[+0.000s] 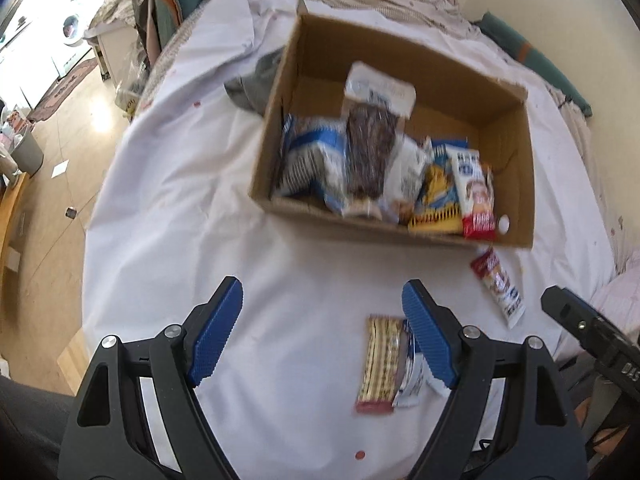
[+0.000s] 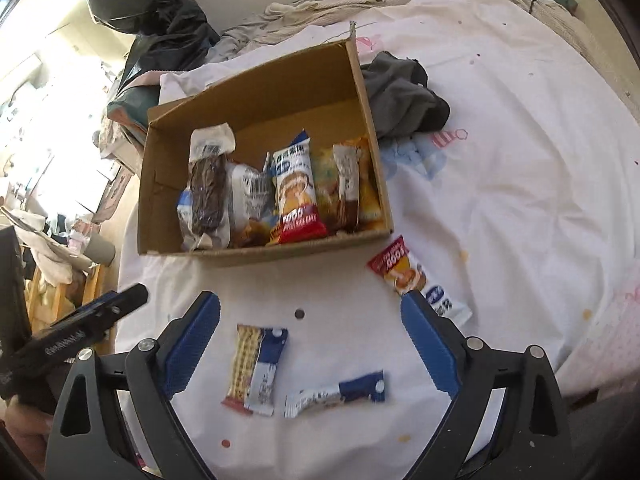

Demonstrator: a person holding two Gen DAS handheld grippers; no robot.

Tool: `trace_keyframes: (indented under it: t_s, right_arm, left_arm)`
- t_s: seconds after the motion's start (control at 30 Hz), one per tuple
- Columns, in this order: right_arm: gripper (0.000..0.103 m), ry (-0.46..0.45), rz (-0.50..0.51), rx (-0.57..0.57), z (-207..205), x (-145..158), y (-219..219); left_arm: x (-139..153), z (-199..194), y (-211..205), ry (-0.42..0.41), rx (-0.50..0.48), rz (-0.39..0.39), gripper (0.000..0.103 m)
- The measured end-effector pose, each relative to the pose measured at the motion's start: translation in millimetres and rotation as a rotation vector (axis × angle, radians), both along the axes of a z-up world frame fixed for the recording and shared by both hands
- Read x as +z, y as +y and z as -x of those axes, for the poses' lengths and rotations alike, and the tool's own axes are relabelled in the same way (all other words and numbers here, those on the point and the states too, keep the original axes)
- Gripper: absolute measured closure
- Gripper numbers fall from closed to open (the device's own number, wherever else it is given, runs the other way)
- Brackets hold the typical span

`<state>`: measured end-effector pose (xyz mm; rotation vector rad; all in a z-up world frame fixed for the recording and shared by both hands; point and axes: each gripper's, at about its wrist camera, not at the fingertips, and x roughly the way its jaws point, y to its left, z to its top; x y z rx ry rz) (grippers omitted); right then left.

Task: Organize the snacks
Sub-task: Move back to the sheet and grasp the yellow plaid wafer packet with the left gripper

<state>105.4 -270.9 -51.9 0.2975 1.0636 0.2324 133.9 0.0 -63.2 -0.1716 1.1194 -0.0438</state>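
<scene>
An open cardboard box (image 1: 400, 236) (image 2: 256, 254) stands on the white sheet and holds several snack packets, among them a dark chocolate bar (image 2: 206, 196) and a red cake packet (image 2: 298, 200). In front of it, loose on the sheet, lie a wafer packet (image 1: 378, 364) (image 2: 256, 364), a small blue-and-white packet (image 2: 336, 394) and another red-and-white cake packet (image 1: 498, 286) (image 2: 416, 280). My left gripper (image 1: 322, 292) hangs open over the sheet, with the wafer packet by its right finger. My right gripper (image 2: 310, 300) is open above the two small packets, holding nothing.
A grey cloth (image 2: 404, 96) (image 1: 256, 84) lies against the box's side. Rumpled bedding (image 2: 320, 4) is piled at the back. The bed's edge drops to a wooden floor (image 1: 52, 208) on the left, where a grey bin (image 1: 26, 152) stands.
</scene>
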Motion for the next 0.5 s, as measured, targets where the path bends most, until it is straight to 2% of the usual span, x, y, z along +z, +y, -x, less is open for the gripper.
trace_keyframes:
  t_s: [0.13,0.37,0.47,0.5]
  right_arm:
    - [0.009,-0.008,0.03,-0.002,10.8,-0.2,-1.1]
    - [0.009,0.056,-0.022,-0.044,19.0,-14.0,-25.5]
    - [0.009,0.064,-0.036,-0.068,21.4,-15.9,-34.5]
    - [0.009,0.066,-0.044,-0.073,22.3,-16.1,-36.6]
  left_arm:
    - [-17.8,4.4,-11.5,0.054,-0.013,-0.001,0.023]
    - [-58.4,2.6,-35.6,0.201,-0.074,-0.032,0.024]
    - [-71.9,0.5,-44.6,0.233,-0.096,-0.029,0.028]
    - [-76.2,-0.2,-48.3,0.244,-0.106,-0.038,0.032]
